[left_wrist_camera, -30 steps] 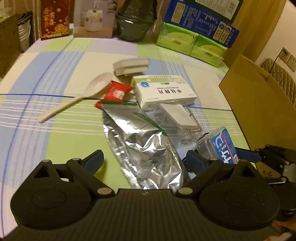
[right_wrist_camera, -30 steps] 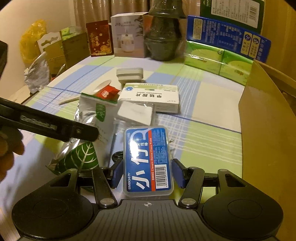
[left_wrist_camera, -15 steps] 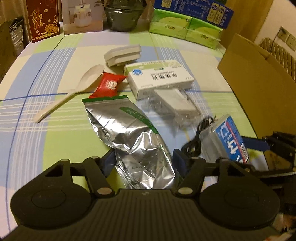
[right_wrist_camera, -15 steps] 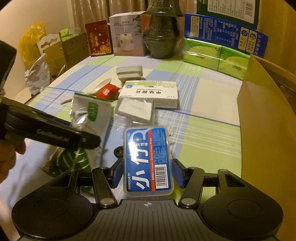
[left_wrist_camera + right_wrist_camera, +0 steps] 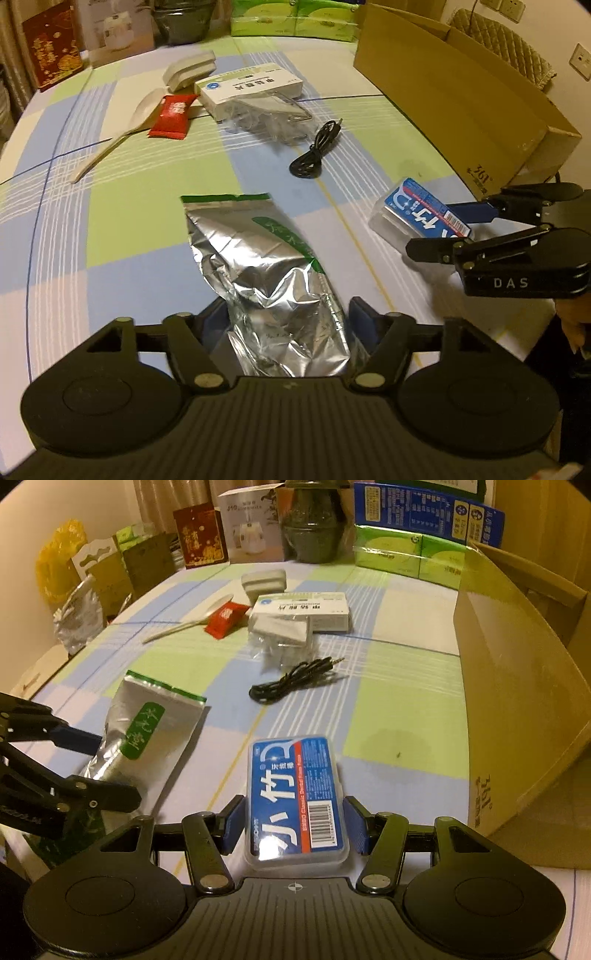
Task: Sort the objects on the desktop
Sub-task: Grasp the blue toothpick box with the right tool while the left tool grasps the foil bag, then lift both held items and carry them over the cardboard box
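My left gripper is shut on a crinkled silver foil pouch with a green leaf print, held a little above the checked tablecloth. In the right wrist view the same pouch hangs at the left with the left gripper on it. My right gripper is shut on a clear dental floss pick box with a blue label. The left wrist view shows that box at the right, between the right gripper's fingers.
A black cable, a white medicine box, a bagged white charger, a red snack packet, a white spoon and a grey case lie ahead. An open cardboard box stands at the right. Cartons line the far edge.
Both grippers have pulled back toward me with their loads. The left gripper closed on the foil pouch and lifted it off the pile, which uncovered the black cable.
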Motion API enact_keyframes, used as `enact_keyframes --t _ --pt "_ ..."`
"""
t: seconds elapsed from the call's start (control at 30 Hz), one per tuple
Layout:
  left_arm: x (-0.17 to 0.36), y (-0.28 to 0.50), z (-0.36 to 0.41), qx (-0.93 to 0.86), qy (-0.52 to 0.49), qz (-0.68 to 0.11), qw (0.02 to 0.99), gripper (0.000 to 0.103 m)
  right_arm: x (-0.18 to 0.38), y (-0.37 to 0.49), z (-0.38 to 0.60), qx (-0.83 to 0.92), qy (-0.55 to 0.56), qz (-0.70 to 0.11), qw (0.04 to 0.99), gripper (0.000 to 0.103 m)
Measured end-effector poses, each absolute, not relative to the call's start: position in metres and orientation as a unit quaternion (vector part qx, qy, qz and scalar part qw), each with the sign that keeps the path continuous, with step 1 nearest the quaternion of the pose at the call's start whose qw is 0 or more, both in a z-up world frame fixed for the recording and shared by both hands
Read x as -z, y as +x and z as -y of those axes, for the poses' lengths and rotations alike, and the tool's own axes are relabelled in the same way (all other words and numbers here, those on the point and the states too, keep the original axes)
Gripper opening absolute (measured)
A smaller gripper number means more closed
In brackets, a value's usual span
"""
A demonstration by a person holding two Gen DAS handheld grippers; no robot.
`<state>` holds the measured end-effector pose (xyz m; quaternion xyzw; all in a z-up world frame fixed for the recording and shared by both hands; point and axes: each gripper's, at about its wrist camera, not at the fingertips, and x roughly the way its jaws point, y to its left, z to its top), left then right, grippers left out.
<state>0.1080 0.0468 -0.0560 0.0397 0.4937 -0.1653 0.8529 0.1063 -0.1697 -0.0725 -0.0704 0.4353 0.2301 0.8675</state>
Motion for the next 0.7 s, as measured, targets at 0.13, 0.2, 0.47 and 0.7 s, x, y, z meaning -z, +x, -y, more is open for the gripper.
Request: enact_keyframes --t 0.13,0.2,0.47,0.7 --pt "0.063 0.108 -0.051 0.149 0.015 -0.494 0.857 0.076 0.079 0.105 0.164 -0.238 -0.079 -0.438 0.863 0.059" --pt "0.064 0.107 -0.052 0.144 0.004 -0.493 0.858 0.076 0.080 0.104 0.163 -0.238 -0.080 -0.437 0.863 0.061" --pt "0.069 0.110 -0.040 0.136 0.030 -0.484 0.864 0.071 0.080 0.107 0.164 -0.232 -0.075 -0.435 0.867 0.062" --pt "0.070 0.106 -0.028 0.141 0.071 -0.476 0.865 0.060 0.081 0.107 0.164 -0.230 -0.079 -0.433 0.868 0.062"
